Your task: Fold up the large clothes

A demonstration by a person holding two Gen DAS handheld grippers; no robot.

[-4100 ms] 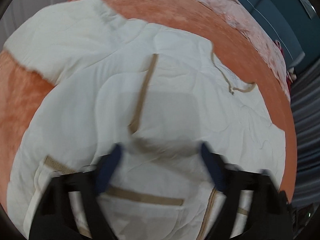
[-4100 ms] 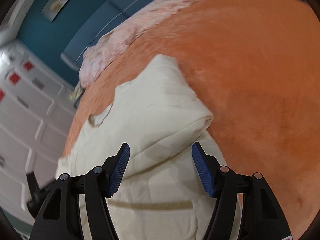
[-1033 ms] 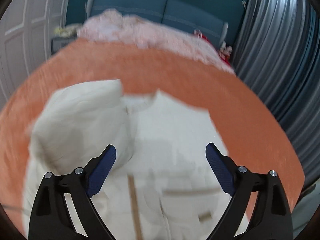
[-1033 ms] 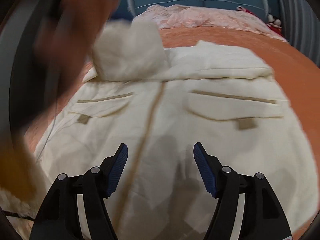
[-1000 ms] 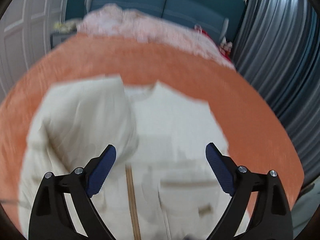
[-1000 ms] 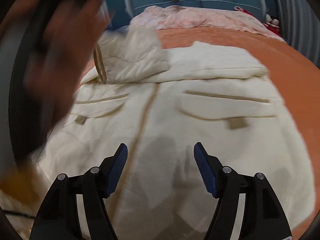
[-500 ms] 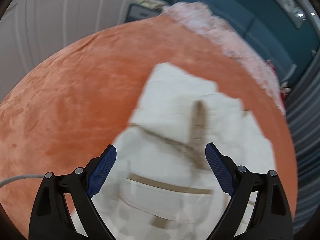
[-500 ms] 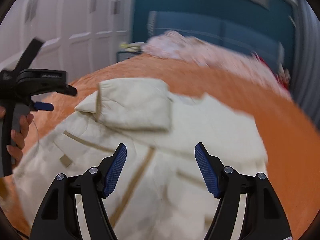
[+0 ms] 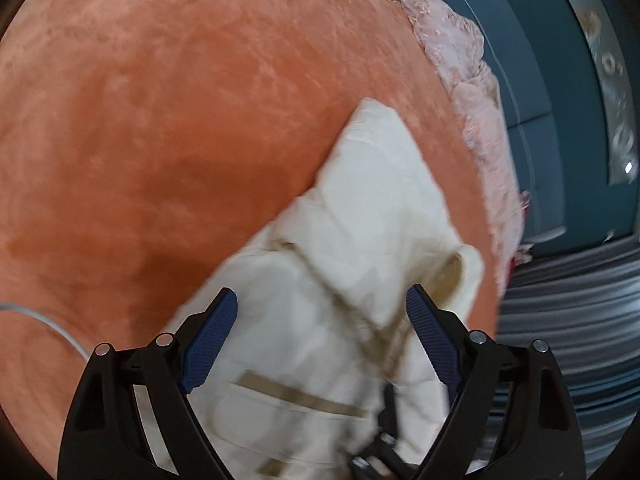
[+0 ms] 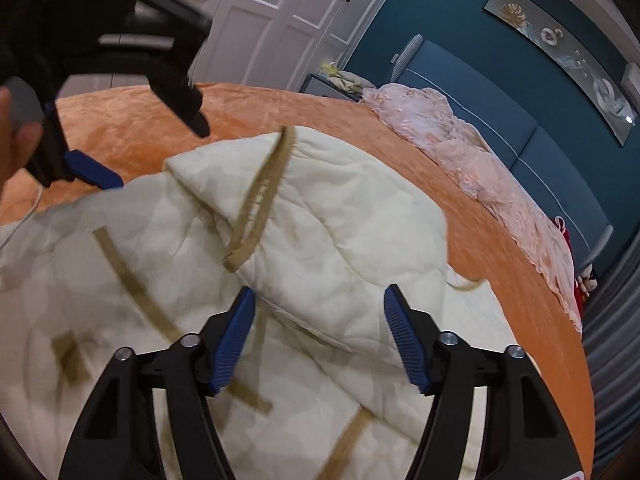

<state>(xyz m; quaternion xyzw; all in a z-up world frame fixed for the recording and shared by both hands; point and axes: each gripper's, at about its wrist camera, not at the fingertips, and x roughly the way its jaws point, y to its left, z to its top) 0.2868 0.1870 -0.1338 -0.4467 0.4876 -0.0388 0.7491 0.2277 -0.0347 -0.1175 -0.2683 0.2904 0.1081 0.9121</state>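
**Ana:** Right wrist view first. Where does the work sit?

**Ben:** The cream quilted jacket (image 10: 320,240) lies spread on the orange bedspread (image 10: 132,120), well short of the pink bedding (image 10: 460,148) heaped along the far edge by the blue headboard (image 10: 500,96). One sleeve (image 10: 344,232) is folded across the jacket's body, its tan-trimmed cuff (image 10: 260,200) pointing toward the far side of the jacket.

**Ana:** And the right gripper (image 10: 318,340)?

**Ben:** It hangs above the near edge of that folded sleeve with its jaws closing, but the blue pads are clear of the cloth on both sides, so nothing is pinched. I'd judge it is lining up on the sleeve's fold to press or tuck it.

**Ana:** The other one?

**Ben:** The left gripper (image 9: 320,340) is spread wide and narrowing a little, over the jacket where the sleeve meets a tan-edged pocket (image 9: 296,396). Cloth lies under the gap; the pads do not press it. From the right wrist it shows at the jacket's far left edge, a hand (image 10: 12,136) around its handle.

**Ana:** Why both on that side?

**Ben:** Probably because a bulky padded sleeve springs open unless both ends are held before the next fold. That is a guess.

**Ana:** Any writing or labels?

**Ben:** None I can read on the jacket. The small tan tabs near the pockets are too blurred to say whether they carry a mark. A framed picture (image 10: 560,48) hangs above the headboard; no lettering shows on it.
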